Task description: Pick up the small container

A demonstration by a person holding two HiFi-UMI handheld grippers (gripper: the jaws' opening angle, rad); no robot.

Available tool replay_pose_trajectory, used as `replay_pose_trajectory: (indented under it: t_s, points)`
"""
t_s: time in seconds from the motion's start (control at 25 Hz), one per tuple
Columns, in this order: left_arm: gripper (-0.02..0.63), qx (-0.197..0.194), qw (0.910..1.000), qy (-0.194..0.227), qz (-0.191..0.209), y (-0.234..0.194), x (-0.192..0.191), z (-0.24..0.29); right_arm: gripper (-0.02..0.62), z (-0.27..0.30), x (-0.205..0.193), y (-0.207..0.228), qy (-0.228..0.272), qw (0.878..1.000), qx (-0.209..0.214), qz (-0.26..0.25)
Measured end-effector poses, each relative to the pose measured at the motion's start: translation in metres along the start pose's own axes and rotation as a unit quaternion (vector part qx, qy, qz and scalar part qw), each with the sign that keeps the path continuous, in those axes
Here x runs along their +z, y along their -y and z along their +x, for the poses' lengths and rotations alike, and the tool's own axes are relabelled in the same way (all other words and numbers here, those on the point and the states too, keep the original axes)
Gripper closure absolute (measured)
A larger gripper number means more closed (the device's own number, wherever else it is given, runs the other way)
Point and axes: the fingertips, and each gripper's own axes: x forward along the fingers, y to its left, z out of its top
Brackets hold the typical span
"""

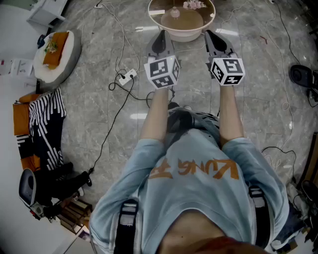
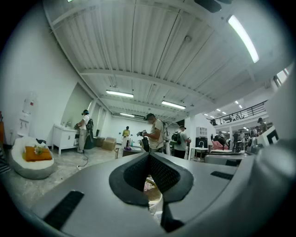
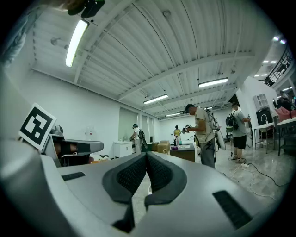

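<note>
Floor tiles of glossy grey veined stone (image 1: 99, 114) fill the head view. At far left sits a white round padded seat (image 1: 69, 64) with an orange cushion (image 1: 57, 47) on it. Below it lies a crumpled black-and-white striped cloth (image 1: 47, 121), and a white plastic power strip (image 1: 128, 75) rests among thin dark cables. The left gripper (image 1: 161, 34), smooth grey plastic with a marker-printed cube, points level toward a round table with a tan top and white rim (image 1: 183, 34). Seen in its own view, the left gripper (image 2: 149, 157) has black dimpled rubber pads that meet at the tips with nothing between them. On the tabletop stands the small pale rounded container (image 1: 175, 12), apart from both grippers (too small to tell its material), near a pink flower cluster (image 1: 194, 4) cut off by the top edge. The right gripper (image 1: 209, 34) matches the left, its textured pads pressed together and empty. The person's light-blue shirt (image 1: 198, 188) hides the floor beneath.
</note>
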Motion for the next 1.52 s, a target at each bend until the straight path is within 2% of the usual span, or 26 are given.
replay_pose_trajectory:
  t_s: [0.36, 0.52, 0.88, 1.12, 1.36, 1.52]
  points:
    - [0.583, 0.001, 1.0, -0.006, -0.004, -0.001, -0.008, 0.007, 0.586, 0.006, -0.005, 0.003, -0.008, 1.0, 0.011, -0.007]
    - [0.583, 0.002, 0.9999, -0.009, -0.012, -0.002, -0.011, 0.008, 0.584, 0.005, -0.001, 0.013, 0.009, 1.0, -0.01, 0.009]
    - [0.581, 0.003, 0.9997, -0.019, -0.017, -0.007, -0.013, 0.006, 0.583, -0.001, 0.011, 0.029, 0.032, 0.999, -0.016, 0.033]
    - [0.581, 0.032, 0.9993, -0.014, -0.011, -0.026, -0.007, 0.013, 0.583, 0.008, 0.012, 0.03, 0.041, 0.998, -0.016, 0.044]
    - [0.581, 0.026, 0.9995, -0.014, -0.013, -0.029, -0.011, 0.042, 0.571, 0.024, 0.013, 0.045, 0.051, 0.998, -0.013, 0.047]
    - [0.583, 0.057, 0.9984, -0.001, 0.007, -0.041, -0.004, 0.079, 0.568, 0.048, 0.013, 0.068, 0.054, 0.997, -0.022, 0.056]
